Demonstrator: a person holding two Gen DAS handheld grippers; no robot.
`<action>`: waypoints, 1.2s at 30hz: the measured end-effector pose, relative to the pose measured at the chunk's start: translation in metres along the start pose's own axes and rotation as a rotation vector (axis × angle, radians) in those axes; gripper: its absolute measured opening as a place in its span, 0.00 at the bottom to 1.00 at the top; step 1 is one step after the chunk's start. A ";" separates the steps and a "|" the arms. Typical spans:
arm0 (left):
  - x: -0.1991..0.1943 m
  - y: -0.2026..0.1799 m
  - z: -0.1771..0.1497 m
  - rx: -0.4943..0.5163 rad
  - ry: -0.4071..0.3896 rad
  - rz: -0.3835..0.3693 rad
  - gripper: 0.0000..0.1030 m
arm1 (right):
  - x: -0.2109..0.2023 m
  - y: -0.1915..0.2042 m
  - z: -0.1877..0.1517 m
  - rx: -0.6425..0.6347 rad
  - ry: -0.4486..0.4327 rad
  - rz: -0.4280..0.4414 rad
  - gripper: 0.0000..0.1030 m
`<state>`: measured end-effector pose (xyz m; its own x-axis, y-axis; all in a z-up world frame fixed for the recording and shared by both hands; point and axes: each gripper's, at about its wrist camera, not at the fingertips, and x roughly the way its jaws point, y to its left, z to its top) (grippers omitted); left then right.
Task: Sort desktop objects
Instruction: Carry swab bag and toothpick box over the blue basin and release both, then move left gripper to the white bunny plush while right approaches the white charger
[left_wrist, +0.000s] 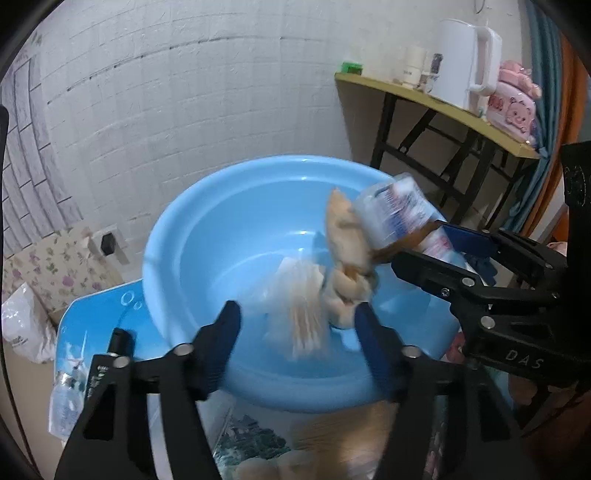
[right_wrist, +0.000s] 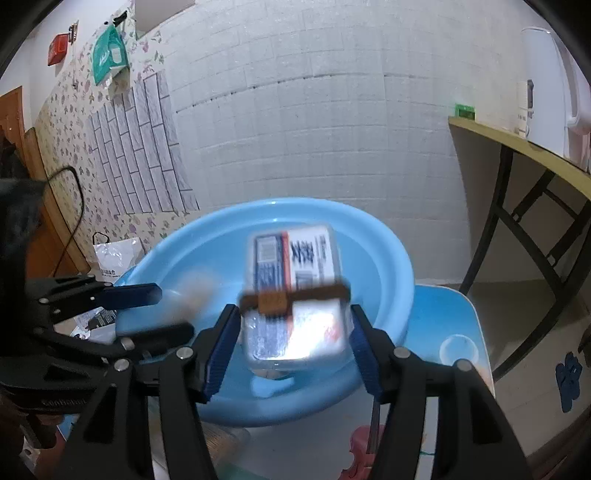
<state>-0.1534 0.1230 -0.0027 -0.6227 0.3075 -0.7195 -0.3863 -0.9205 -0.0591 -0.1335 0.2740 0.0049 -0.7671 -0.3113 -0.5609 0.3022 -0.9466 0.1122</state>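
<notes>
A light blue basin (left_wrist: 166, 236) (right_wrist: 400, 266) stands on a blue printed table. Over its near rim my left gripper (left_wrist: 295, 308) (right_wrist: 173, 310) is open; a blurred clear bag of pale sticks (left_wrist: 303, 317) hangs loose between its fingers, touching neither pad. Just beyond, a lumpy beige thing (left_wrist: 345, 254) is in the air over the basin, also blurred. My right gripper (right_wrist: 294, 310) (left_wrist: 421, 243) is over the basin's right side. A clear labelled box with a brown band (right_wrist: 295, 291) (left_wrist: 395, 214) sits blurred between its blue pads with thin gaps either side.
A yellow-topped folding table (left_wrist: 436, 99) with a white kettle (left_wrist: 461, 55) and a pink case (left_wrist: 515, 107) stands at the right. A floral box (left_wrist: 55, 266) and a white plastic bag (left_wrist: 22, 328) lie left of the basin. A clear bottle (left_wrist: 66, 398) lies at the near left.
</notes>
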 end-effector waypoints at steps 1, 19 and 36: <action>0.000 -0.001 0.000 0.002 -0.001 0.003 0.69 | -0.003 0.001 0.000 -0.001 -0.014 -0.014 0.59; -0.034 -0.009 -0.028 0.011 -0.025 0.055 0.94 | -0.035 0.006 -0.021 0.034 0.020 -0.054 0.68; -0.088 0.017 -0.093 -0.094 -0.035 0.107 0.94 | -0.057 0.039 -0.058 0.023 0.131 -0.029 0.69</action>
<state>-0.0420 0.0579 -0.0051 -0.6808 0.2130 -0.7008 -0.2523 -0.9664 -0.0487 -0.0451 0.2597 -0.0063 -0.6941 -0.2718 -0.6666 0.2668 -0.9572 0.1125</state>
